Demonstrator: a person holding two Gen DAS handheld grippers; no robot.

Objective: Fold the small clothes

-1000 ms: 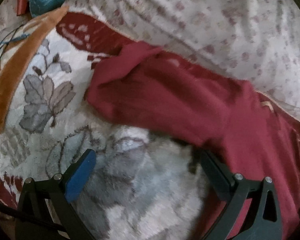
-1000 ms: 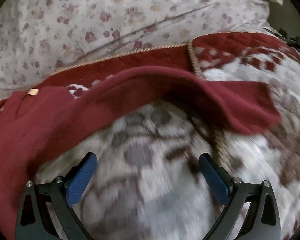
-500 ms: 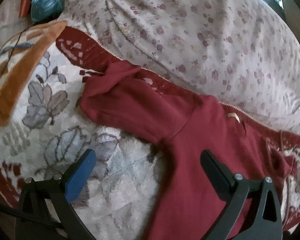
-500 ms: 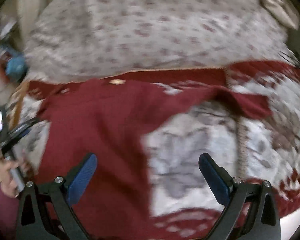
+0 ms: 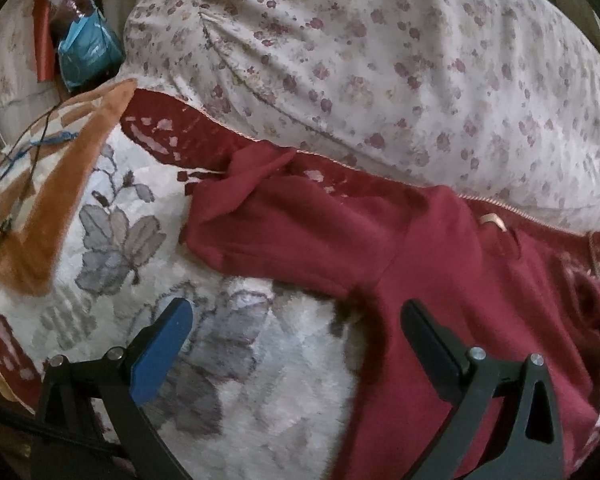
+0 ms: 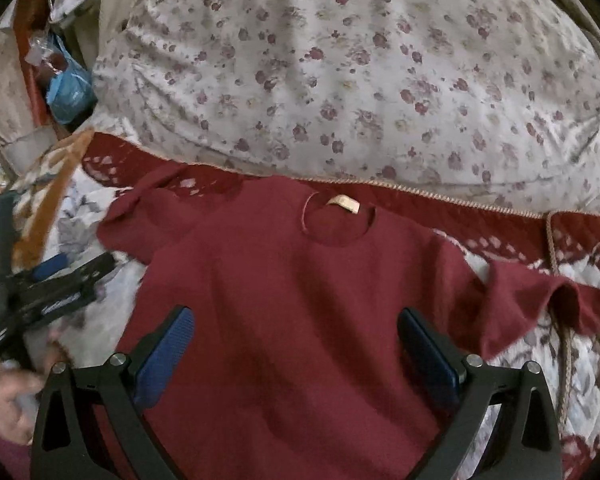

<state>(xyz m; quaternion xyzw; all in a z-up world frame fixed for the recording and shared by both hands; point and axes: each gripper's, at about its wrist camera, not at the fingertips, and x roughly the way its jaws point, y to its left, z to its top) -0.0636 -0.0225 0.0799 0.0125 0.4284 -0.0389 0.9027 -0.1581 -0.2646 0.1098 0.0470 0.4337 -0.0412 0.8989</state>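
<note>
**Maroon tee spread flat, both grippers empty**

Maroon T-shirt (image 6: 284, 304) lies face-up on the floral blanket (image 5: 260, 380), collar (tan label) toward the flowered pillow (image 6: 360, 72). Left gripper (image 5: 296, 344) & right gripper (image 6: 296, 348): jaws wide apart, holding nothing.

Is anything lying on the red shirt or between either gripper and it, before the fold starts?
Nothing visible does. The red shirt lies spread on the patterned blanket with nothing on top of it. The right gripper is open directly over its body, and the left gripper is open at its side edge, below the sleeve.
</note>
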